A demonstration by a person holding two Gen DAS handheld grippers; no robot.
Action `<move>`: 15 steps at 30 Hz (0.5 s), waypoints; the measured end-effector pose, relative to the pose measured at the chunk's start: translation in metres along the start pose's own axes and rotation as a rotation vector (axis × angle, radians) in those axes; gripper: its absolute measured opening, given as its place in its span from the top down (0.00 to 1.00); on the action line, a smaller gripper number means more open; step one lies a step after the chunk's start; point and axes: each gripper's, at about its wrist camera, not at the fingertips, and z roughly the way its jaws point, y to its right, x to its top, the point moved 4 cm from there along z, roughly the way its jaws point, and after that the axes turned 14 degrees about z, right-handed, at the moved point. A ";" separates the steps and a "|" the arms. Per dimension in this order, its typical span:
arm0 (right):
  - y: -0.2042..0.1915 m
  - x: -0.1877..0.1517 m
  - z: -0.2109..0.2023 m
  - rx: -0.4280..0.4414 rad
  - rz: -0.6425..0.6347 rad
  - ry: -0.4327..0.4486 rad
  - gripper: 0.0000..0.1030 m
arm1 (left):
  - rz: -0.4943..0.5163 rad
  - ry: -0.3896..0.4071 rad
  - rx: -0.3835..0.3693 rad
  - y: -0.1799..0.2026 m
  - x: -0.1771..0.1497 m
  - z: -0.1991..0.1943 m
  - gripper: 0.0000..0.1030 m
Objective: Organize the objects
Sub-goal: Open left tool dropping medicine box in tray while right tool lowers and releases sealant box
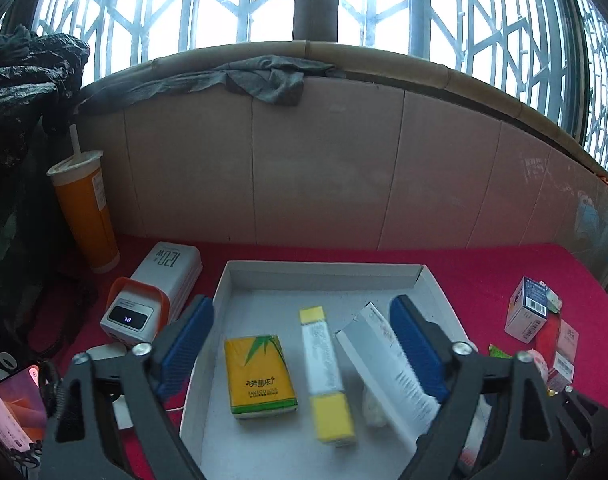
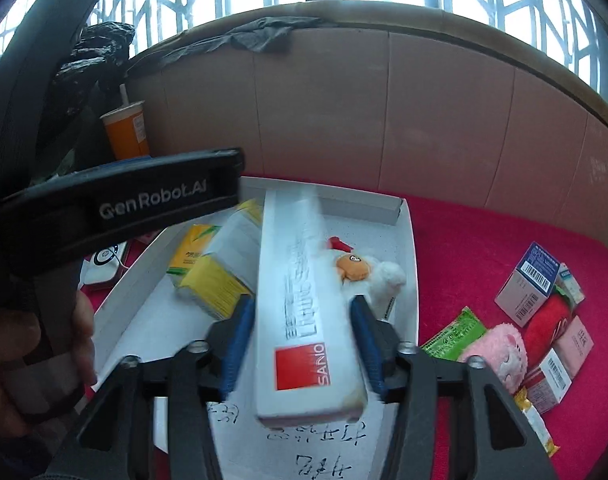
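A shallow white tray (image 1: pixel 324 270) lies on the red cloth. In it are a yellow tissue pack (image 1: pixel 260 376), a long yellow-and-white box (image 1: pixel 324 368) and a long white box (image 1: pixel 380 360). My left gripper (image 1: pixel 302 340) hangs open and wide over the tray; the yellow-and-white box lies blurred between its fingers, untouched. In the right wrist view my right gripper (image 2: pixel 302 340) straddles the long white box (image 2: pixel 300 320), which is blurred, with a gap at the left pad. A plush chicken (image 2: pixel 368 272) lies beside it in the tray (image 2: pixel 408 280).
Left of the tray stand an orange cup (image 1: pixel 88 216), a white power bank (image 1: pixel 164 284) and a phone (image 1: pixel 12 404). To its right lie small boxes (image 2: pixel 528 284), a green packet (image 2: pixel 456 332) and a pink plush (image 2: pixel 500 348). A panelled wall runs behind.
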 end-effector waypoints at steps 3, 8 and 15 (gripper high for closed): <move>0.004 0.000 -0.006 -0.003 0.011 0.018 0.22 | -0.015 0.013 0.003 -0.001 0.001 -0.006 0.06; 0.014 0.002 -0.016 -0.012 0.045 0.028 0.22 | -0.030 0.029 0.007 0.002 0.003 -0.018 0.06; 0.032 0.004 -0.036 0.001 0.098 0.060 0.15 | -0.030 0.035 0.014 0.015 0.002 -0.035 0.06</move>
